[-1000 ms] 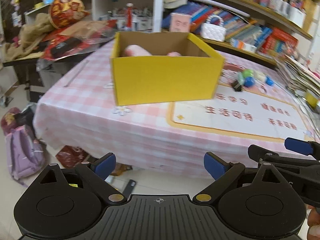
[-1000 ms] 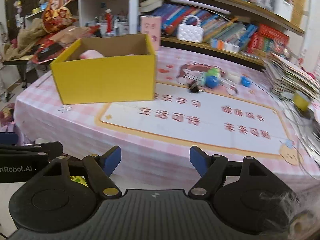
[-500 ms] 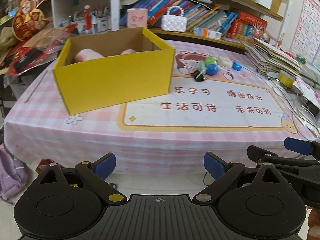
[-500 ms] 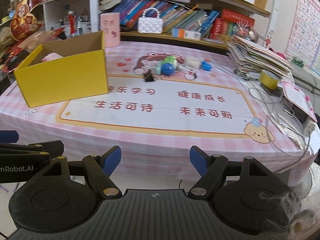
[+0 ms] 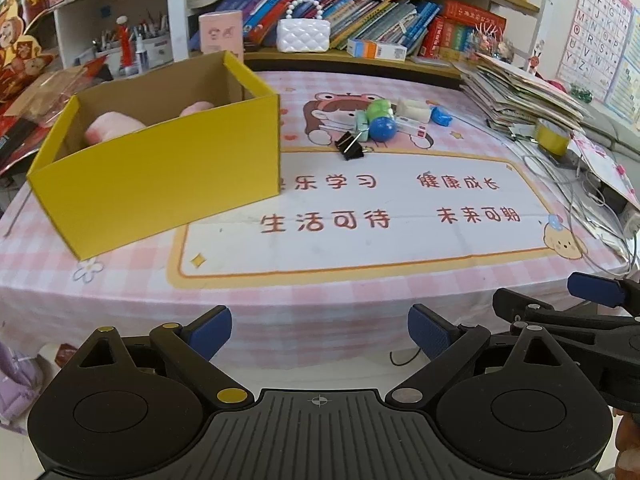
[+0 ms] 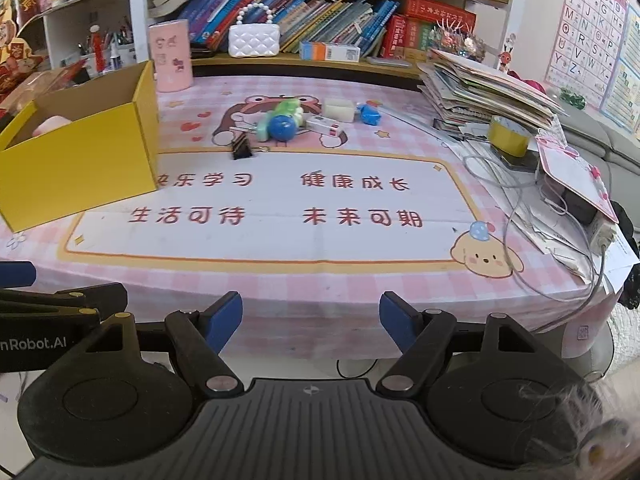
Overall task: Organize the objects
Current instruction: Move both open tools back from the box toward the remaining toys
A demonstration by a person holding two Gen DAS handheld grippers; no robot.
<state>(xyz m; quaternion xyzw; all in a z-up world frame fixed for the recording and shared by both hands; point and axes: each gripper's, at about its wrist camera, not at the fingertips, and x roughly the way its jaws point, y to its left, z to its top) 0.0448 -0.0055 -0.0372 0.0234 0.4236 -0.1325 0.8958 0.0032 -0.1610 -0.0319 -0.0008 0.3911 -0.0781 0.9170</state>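
Well beyond both empty, parted grippers [image 5: 319, 333] [image 6: 311, 322] lies the binder clip [image 6: 242, 148].

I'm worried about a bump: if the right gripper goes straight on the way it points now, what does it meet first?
Probably the tablecloth at the table's near edge; nothing lies between the open right gripper and it, though depth is unclear.

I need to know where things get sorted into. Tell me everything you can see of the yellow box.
The yellow box is an open-topped cardboard carton, yellow outside, plain brown inside. It stands upright on the pink checked tablecloth, turned at an angle, one corner overlapping the printed mat. Something soft and pink lies inside. Neither gripper touches it.
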